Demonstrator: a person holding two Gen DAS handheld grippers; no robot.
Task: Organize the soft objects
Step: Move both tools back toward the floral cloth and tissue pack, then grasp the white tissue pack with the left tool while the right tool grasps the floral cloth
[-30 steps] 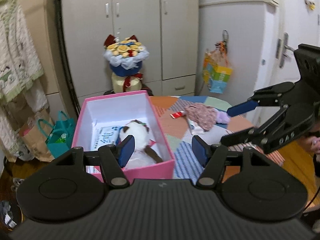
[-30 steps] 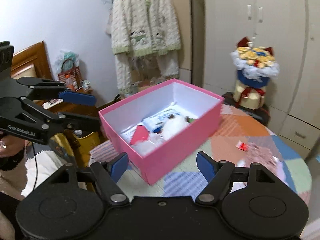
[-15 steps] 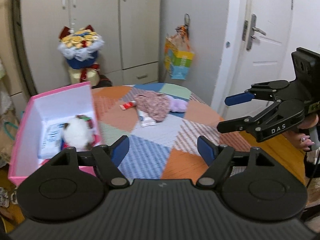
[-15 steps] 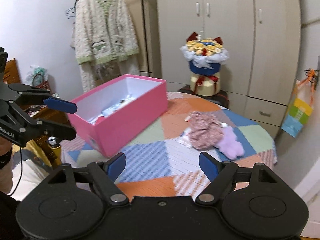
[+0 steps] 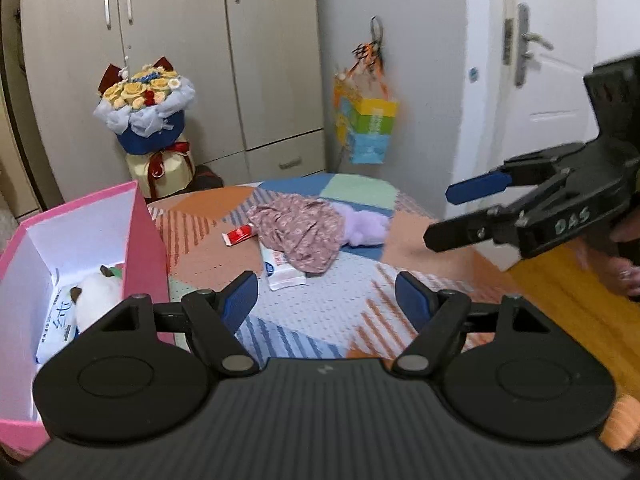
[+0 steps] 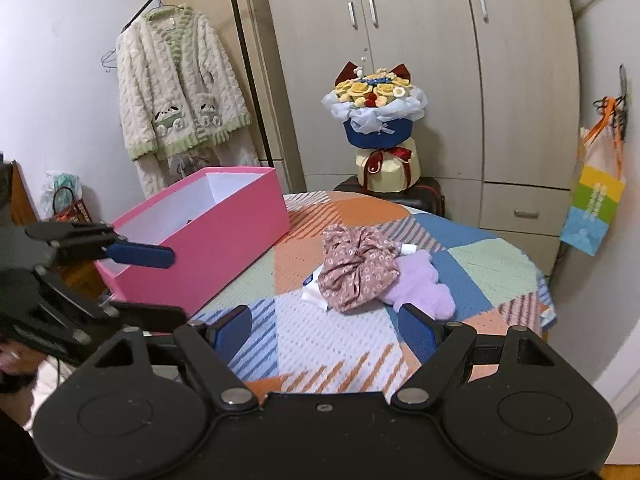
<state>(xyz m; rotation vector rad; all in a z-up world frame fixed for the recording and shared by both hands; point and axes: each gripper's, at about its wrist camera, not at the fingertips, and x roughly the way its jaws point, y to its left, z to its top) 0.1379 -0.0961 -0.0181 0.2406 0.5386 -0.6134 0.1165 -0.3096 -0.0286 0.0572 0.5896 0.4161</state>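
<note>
The floral cloth is bunched on the tabletop, right of the pink box (purple plush touching it). It's faced by both hand-held grippers, left and right, spread wide and empty; the right looks nearer.

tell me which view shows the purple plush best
The right wrist view: the purple plush lies in the open beside the floral cloth, most of its body visible. In the left wrist view the cloth covers much of the plush.

left gripper empty, right gripper likewise, jaws apart
</note>
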